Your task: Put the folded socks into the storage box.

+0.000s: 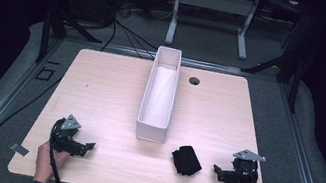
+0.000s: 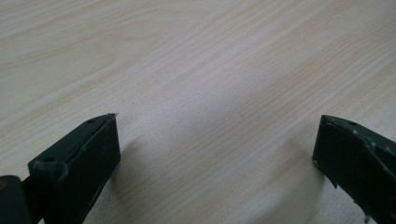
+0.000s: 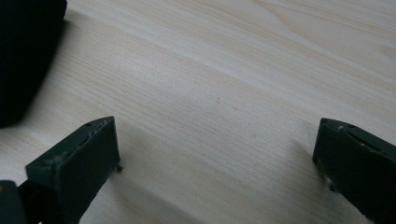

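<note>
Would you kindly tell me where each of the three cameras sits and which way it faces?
High view: above the person's side, looking forward and down at the table, white box and black cloth; both hands with the left gripper and right gripper show.
Left gripper view: rides the left gripper, looking along its open jaws at bare wood.
Right gripper view: rides the right gripper, jaws open, facing wood, with the black cloth at upper left.
Shared: the high and right gripper views both show the cloth.

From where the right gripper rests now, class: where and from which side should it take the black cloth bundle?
Grip the black cloth bundle across its narrow middle, coming down from above. It lies flat, soft and folded on the table, just left of the open right gripper.
</note>
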Available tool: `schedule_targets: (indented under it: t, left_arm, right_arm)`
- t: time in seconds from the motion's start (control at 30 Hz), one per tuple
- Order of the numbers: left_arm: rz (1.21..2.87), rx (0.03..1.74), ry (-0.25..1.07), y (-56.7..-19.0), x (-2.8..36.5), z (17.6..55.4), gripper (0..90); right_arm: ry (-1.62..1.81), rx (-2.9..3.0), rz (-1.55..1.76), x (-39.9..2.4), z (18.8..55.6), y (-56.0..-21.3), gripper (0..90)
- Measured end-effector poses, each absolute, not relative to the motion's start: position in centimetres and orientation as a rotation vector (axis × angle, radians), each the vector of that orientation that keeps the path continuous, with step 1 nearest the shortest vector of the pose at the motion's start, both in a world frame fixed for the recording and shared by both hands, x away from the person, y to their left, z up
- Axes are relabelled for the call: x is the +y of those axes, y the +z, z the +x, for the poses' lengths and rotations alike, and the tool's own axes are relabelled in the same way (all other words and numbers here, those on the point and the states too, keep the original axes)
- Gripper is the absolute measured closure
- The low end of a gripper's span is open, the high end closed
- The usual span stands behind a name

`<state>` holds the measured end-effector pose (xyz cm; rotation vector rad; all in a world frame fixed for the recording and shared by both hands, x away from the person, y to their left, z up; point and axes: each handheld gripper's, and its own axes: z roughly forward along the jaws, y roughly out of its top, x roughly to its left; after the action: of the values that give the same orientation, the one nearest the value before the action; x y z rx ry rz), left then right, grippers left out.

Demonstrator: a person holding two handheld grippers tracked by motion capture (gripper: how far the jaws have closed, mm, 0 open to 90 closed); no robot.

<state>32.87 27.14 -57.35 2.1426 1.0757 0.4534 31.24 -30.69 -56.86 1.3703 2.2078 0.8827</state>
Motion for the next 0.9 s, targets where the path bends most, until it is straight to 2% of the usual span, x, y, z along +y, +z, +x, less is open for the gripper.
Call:
schedule_targets:
  t: [0.37,0.57,0.6,0.63,0.67,0.7,0.73,0.9]
  left_arm:
    - [2.141,1.076,0.454,-57.4,27.1,32.9,0.4]
    - [2.142,1.077,0.454,-57.4,27.1,32.9,0.4]
    - [2.141,1.079,0.456,-57.4,27.1,32.8,0.4]
    - [2.140,1.080,0.457,-57.4,27.1,32.8,0.5]
    - [2.140,1.082,0.457,-57.4,27.1,32.8,0.5]
    - [2.140,1.081,0.457,-57.4,27.1,32.8,0.5]
    - [2.140,1.081,0.457,-57.3,27.1,32.8,0.5]
    - [2.139,1.085,0.457,-57.4,27.1,32.8,0.6]
  right_arm:
    - [0.879,2.239,1.399,-30.8,31.6,-56.4,0.0]
    - [0.890,2.231,1.428,-30.8,31.2,-54.5,0.0]
    - [0.989,2.266,1.407,-30.8,31.3,-54.3,0.0]
    - [0.893,2.239,1.425,-30.6,31.0,-53.6,0.0]
    - [1.058,2.303,1.394,-30.7,31.2,-53.5,0.0]
    - [1.076,2.311,1.386,-30.6,31.2,-53.2,0.0]
    - [0.962,2.274,1.413,-30.2,30.9,-52.6,0.0]
    - [0.992,2.326,1.412,-29.0,30.9,-51.3,0.0]
